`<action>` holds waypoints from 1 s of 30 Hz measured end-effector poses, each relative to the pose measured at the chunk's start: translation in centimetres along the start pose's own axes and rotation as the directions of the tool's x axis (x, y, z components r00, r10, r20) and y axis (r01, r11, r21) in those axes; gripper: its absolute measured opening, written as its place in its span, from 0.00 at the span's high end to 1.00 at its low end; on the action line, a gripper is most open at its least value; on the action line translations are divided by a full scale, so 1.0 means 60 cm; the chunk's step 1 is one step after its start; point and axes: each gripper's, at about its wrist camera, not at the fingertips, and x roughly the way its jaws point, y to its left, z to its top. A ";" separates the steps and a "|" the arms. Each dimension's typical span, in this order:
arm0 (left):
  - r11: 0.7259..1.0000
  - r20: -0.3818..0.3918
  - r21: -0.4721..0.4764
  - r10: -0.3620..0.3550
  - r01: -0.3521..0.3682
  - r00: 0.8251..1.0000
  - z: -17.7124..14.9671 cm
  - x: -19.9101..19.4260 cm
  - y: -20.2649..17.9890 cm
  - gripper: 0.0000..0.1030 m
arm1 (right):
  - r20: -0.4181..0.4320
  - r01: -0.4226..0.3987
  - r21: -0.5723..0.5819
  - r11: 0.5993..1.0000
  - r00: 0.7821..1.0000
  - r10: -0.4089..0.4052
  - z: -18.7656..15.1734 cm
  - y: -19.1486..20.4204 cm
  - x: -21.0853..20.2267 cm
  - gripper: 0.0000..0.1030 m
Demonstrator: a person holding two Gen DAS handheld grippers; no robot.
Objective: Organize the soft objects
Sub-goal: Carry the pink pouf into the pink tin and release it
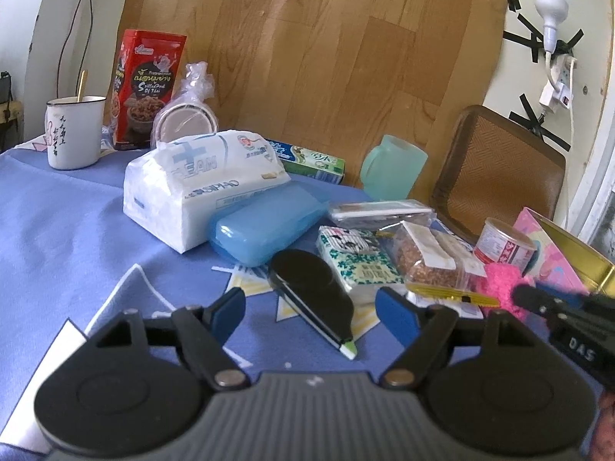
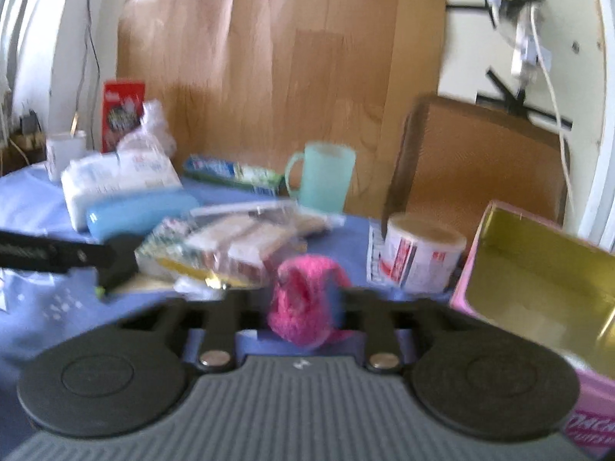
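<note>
the right gripper [image 2: 303, 299] is closed on the fuzzy pink soft thing [image 2: 303, 303] just left of the open pink tin [image 2: 538, 269], so the step looks like stowing it there, while the left gripper [image 1: 311, 307] waits open over the table [image 1: 77, 230]

We held our left gripper [image 1: 311, 307] with its jaws spread wide over the blue tablecloth [image 1: 77, 230], a black correction-tape dispenser [image 1: 311, 292] lying between its blue pads [image 1: 396, 311]. At the right edge our right gripper [image 1: 538, 299] sat against a fuzzy pink object [image 1: 496, 280], beside an open pink tin [image 1: 576, 265].
</note>
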 end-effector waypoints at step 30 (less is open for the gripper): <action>0.846 -0.415 -0.021 -0.492 0.532 0.765 -0.033 -0.025 -0.157 0.56 | -0.052 -0.285 0.115 0.951 0.955 0.293 -0.110 -0.020 -0.153 0.53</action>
